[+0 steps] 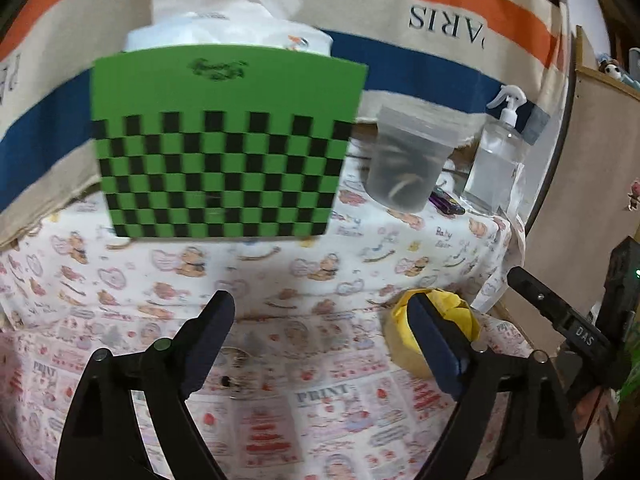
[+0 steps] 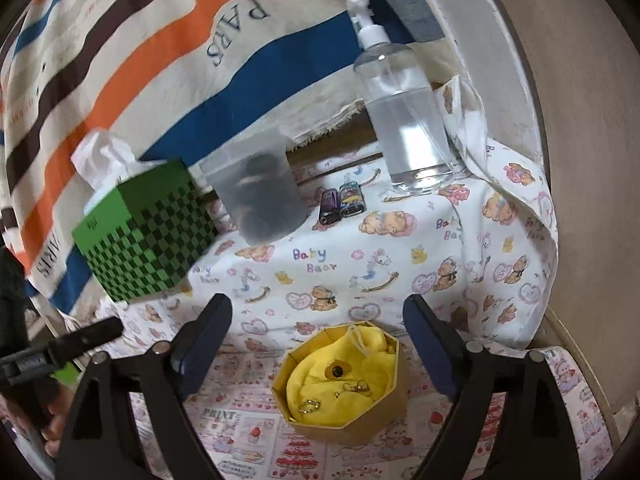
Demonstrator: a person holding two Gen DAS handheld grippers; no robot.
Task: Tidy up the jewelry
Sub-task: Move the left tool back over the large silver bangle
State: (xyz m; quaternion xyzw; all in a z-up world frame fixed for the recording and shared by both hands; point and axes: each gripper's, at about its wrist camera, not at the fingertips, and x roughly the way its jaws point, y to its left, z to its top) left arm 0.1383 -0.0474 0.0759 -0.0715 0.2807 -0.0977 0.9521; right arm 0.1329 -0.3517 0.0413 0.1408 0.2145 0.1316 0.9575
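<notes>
The right gripper [image 2: 318, 336] hangs with its blue-padded jaws spread wide and nothing between them, directly over the octagonal yellow cardboard box lined with yellow tissue [image 2: 342, 384]. That placement suits dropping pieces in: several small gold rings and earrings [image 2: 308, 405] and a dark round stud lie on the tissue.

The left gripper [image 1: 324, 340] is likewise spread and empty. A small gold piece of jewelry on the printed tablecloth [image 1: 236, 358] lies loose at its 7 o'clock, probably next for collection, with the box at 3 o'clock, partly behind the right finger.

Only the right wrist view shows the box's contents; only the left shows the loose piece.

Farther, at 11 o'clock, stands the green-and-black checkered tissue box [image 1: 224, 148]; at 1 o'clock the translucent plastic cup [image 1: 408, 160] and clear spray bottle [image 1: 496, 152], apparently kept back out of the way
</notes>
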